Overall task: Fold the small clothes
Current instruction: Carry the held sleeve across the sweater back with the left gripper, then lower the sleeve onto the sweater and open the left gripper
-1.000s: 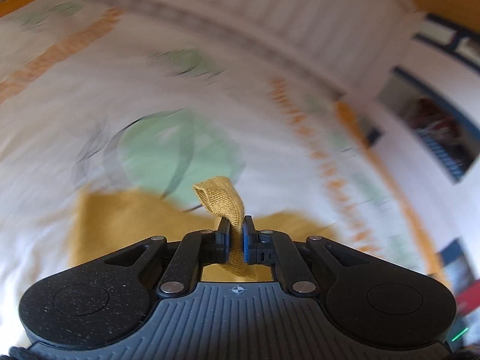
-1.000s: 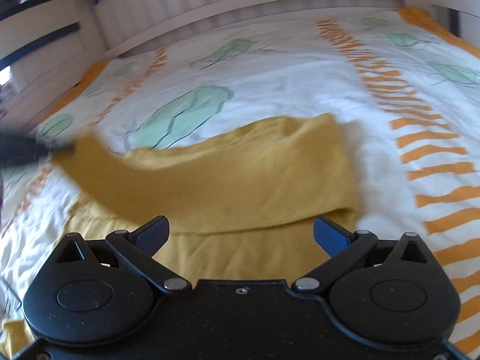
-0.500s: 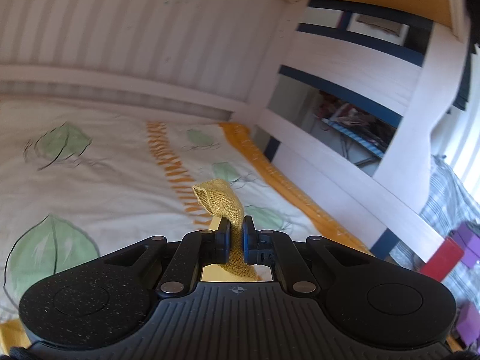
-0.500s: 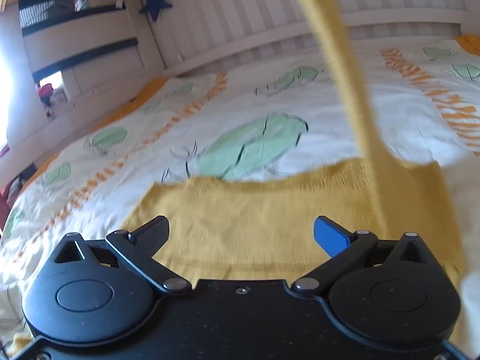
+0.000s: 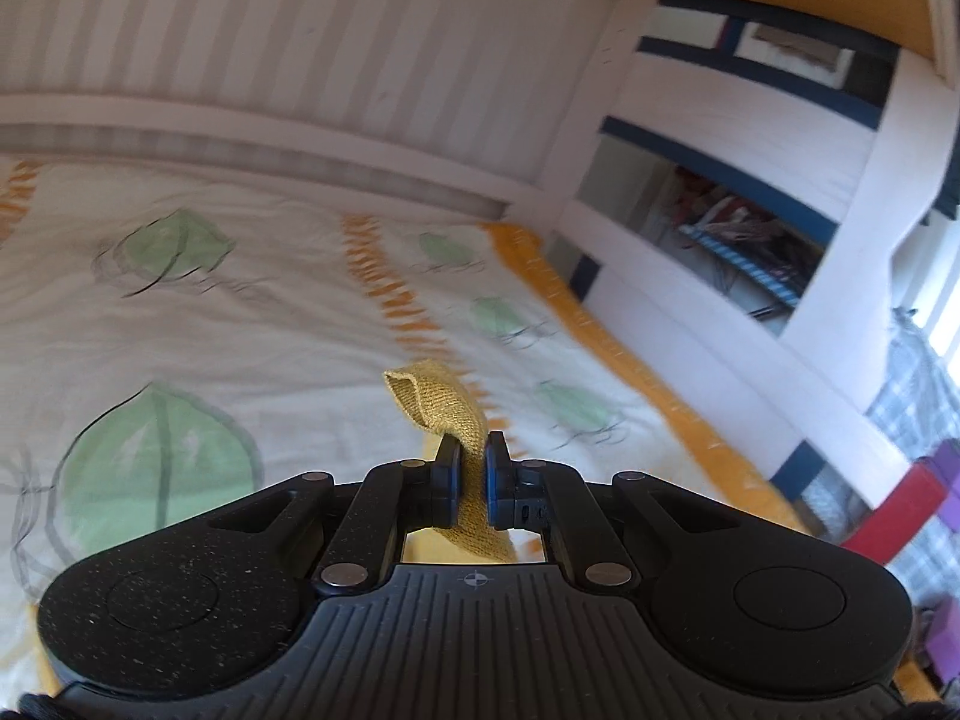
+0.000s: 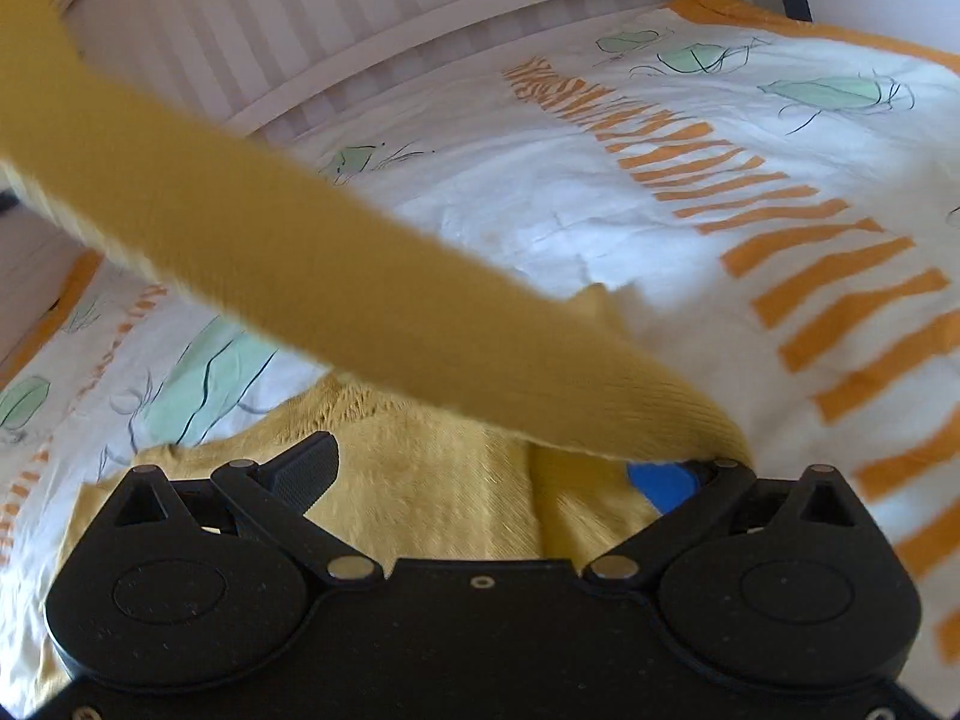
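A mustard-yellow knit garment (image 6: 420, 480) lies on the bed below my right gripper. One long part of it (image 6: 270, 240), a sleeve or leg, is lifted and stretches from the upper left down to the right across the right wrist view. My left gripper (image 5: 471, 468) is shut on the end of that part (image 5: 438, 402), held above the bed. My right gripper (image 6: 480, 474) is open just above the flat part of the garment, and the lifted part crosses over its blue right fingertip (image 6: 663, 480).
The bed has a white duvet (image 6: 570, 192) with green leaves and orange stripes. A white slatted bed rail (image 5: 240, 120) runs along the far side. A white bunk post and shelves (image 5: 750, 228) stand at the right.
The lifted yellow part has swung from near-vertical to a diagonal from upper left to lower right in the right wrist view. The right gripper has turned right. The left gripper keeps its hold.
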The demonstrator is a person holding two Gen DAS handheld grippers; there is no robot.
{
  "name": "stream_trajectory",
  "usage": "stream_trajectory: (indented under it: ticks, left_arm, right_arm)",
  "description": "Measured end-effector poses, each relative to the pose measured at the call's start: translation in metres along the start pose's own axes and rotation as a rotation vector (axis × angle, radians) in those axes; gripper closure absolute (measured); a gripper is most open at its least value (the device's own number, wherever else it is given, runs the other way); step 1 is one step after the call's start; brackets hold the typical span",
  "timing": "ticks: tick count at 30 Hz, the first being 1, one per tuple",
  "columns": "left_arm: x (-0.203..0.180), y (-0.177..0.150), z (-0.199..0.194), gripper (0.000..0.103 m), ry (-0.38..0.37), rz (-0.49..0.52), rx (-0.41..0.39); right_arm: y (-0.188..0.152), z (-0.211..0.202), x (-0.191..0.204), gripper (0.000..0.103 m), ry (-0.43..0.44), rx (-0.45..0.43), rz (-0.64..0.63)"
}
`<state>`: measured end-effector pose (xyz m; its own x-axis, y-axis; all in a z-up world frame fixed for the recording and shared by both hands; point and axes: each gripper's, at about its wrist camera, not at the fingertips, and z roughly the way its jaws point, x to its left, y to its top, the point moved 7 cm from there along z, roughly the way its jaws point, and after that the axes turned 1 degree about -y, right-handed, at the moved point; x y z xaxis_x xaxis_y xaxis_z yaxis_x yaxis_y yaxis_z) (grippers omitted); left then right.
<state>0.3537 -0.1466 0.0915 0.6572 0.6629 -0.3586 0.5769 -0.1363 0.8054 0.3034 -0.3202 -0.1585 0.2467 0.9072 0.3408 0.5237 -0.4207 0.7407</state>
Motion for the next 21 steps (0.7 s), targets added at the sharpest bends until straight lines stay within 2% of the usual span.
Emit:
stream_trajectory:
  ticks: [4,6,9,14,16,21]
  left_arm:
    - [0.046,-0.032,-0.008,0.096,0.085,-0.003,0.037]
    - [0.069,-0.053,-0.012,0.096,0.131,0.0,0.062]
    - [0.105,-0.092,-0.013,0.096,0.217,-0.004,0.129]
    - [0.169,-0.154,0.0,0.096,0.317,-0.134,0.236]
    - [0.186,-0.172,0.005,0.095,0.343,-0.167,0.252]
    - [0.207,-0.2,0.007,0.095,0.403,-0.167,0.258]
  right_arm:
    - [-0.013,-0.026,0.005,0.0,-0.006,0.037,-0.075]
    - [-0.022,-0.035,0.01,0.0,0.008,0.083,-0.104]
    - [-0.034,-0.046,0.018,0.0,0.016,0.135,-0.157]
    - [-0.048,-0.054,0.033,0.0,0.06,0.167,-0.186]
    - [-0.05,-0.055,0.038,0.0,0.068,0.161,-0.204]
    - [-0.061,-0.053,0.044,0.001,0.072,0.165,-0.243]
